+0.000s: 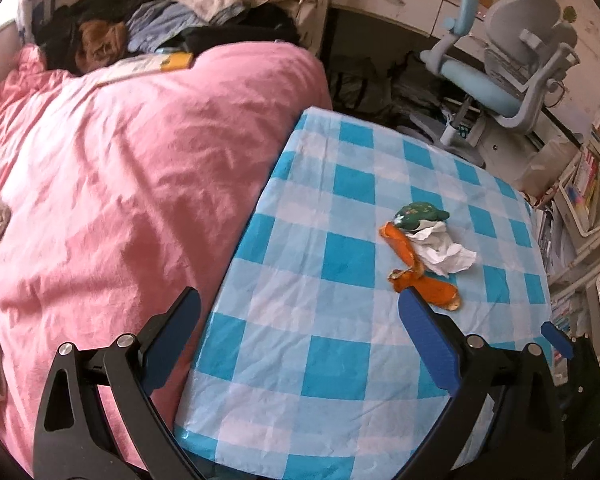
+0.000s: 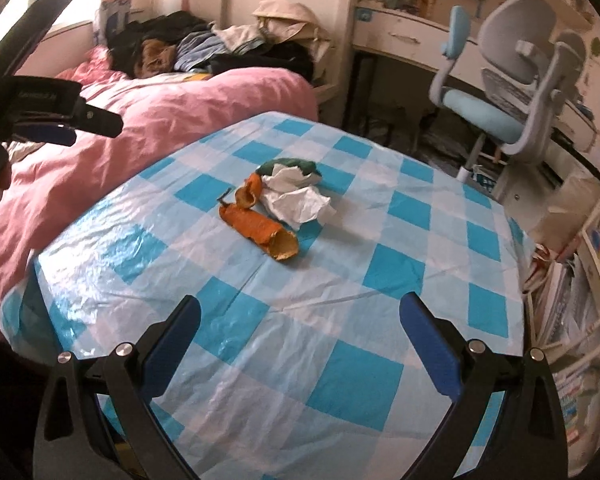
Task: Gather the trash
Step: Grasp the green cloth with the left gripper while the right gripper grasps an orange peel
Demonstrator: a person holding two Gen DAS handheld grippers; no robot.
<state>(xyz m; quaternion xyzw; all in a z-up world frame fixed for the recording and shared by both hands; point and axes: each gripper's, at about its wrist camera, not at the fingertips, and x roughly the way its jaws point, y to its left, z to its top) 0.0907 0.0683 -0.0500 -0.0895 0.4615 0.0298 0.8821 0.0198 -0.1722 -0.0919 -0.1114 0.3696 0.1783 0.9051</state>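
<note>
1. A table (image 2: 380,380) is seen in a bedroom. It is covered with a thin plastic cloth (image 1: 340,264) in blue and white squares. The cloth is wrinkled and shiny.

2. A small pile of trash is seen near the middle of the table. The pile is made of orange peel (image 2: 260,228), a crumpled white tissue (image 2: 300,200) and a dark green wrapper (image 2: 296,166). The three pieces are touching each other.

3. The left gripper (image 1: 300,304) is held over the near edge of the table. Its jaws are spread wide, and nothing is held between them. One of its blue fingers (image 1: 428,340) is seen just in front of the peel.

4. The right gripper (image 2: 300,308) is held over the near part of the table too. Its jaws are also spread wide and nothing is held. The trash is seen further away, ahead of it.

5. A bed with a pink blanket (image 1: 132,184) is seen right beside the table, on the left. Clothes (image 1: 172,20) are piled at the far end of the bed.

6. A grey and blue chair (image 2: 516,92) is seen behind the table, in front of a white desk (image 2: 400,36).

7. Shelves of books (image 1: 584,188) are seen on the right.
</note>
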